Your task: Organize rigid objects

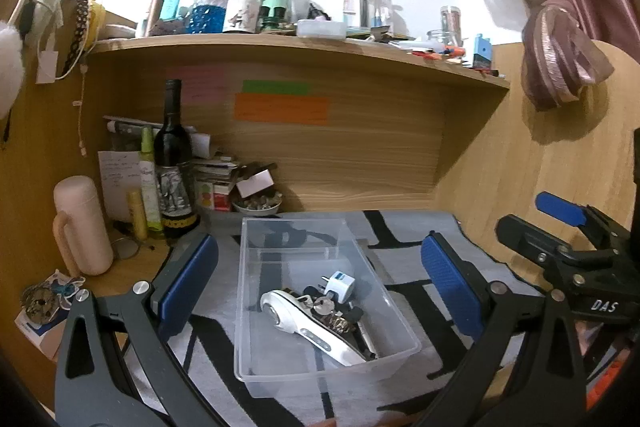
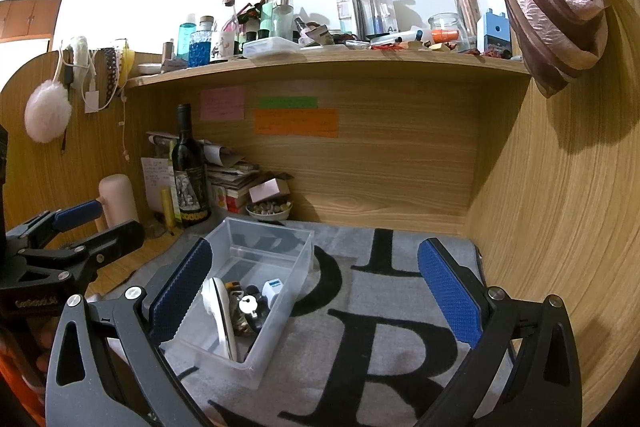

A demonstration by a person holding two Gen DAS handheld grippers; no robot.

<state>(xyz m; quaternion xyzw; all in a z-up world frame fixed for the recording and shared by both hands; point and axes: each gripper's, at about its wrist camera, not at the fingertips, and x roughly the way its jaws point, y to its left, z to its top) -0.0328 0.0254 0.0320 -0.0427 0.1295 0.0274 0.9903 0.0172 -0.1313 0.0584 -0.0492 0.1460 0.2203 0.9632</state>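
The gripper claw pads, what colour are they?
Blue, textured pads on dark frames; clearest in the right wrist view.

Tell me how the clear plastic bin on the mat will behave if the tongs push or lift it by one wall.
The clear plastic bin looks thin-walled, so the wall would probably flex. Its contents, like the white handheld device and white plug adapter, sit at one end, so it may tilt when lifted. On the fabric mat it likely drags rather than slides.

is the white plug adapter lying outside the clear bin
No, the white plug adapter sits inside the clear bin, beside the keys.
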